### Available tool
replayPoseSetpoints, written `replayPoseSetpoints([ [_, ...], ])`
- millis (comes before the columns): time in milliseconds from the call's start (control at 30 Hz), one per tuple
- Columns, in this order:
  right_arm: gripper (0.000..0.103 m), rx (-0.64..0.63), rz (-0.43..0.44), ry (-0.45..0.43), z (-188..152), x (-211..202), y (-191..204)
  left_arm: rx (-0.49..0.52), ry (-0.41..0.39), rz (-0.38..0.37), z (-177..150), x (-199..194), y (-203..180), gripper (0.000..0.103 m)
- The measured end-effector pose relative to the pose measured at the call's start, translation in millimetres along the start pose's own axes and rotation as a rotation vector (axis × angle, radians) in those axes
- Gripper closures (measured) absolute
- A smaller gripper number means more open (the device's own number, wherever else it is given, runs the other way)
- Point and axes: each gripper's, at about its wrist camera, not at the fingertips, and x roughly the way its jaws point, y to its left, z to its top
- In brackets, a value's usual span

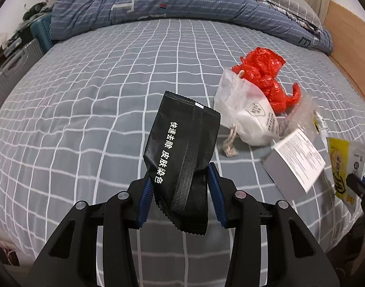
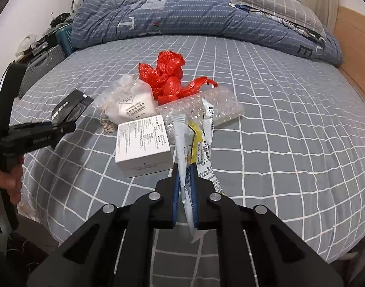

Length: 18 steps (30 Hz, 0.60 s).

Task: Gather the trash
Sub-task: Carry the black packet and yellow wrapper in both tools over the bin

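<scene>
Fingers (image 1: 146, 192) of the left gripper (image 1: 180, 179) clamp a black sachet (image 1: 182, 148) and the right gripper (image 2: 184, 181) pinches a yellow-white wrapper (image 2: 186, 167), both above the bed (image 2: 290, 131); this looks like mid-collection, so next each piece needs a bin, none visible.

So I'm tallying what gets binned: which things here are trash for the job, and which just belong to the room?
Trash:
- black sachet, in the left gripper
- yellow-and-white wrapper, in the right gripper
- red plastic bag
- white drawstring pouch
- bubble wrap
- white box

Just there:
- blue quilt
- pillow
- suitcase
</scene>
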Motion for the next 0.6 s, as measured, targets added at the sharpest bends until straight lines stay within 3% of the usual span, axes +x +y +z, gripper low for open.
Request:
replayPoseSetpoints([
  [600,0.097,0.033,0.032,-0.015,-29,-48,10,-0.021,-0.028,-0.037,-52,-62,-3,0.060],
])
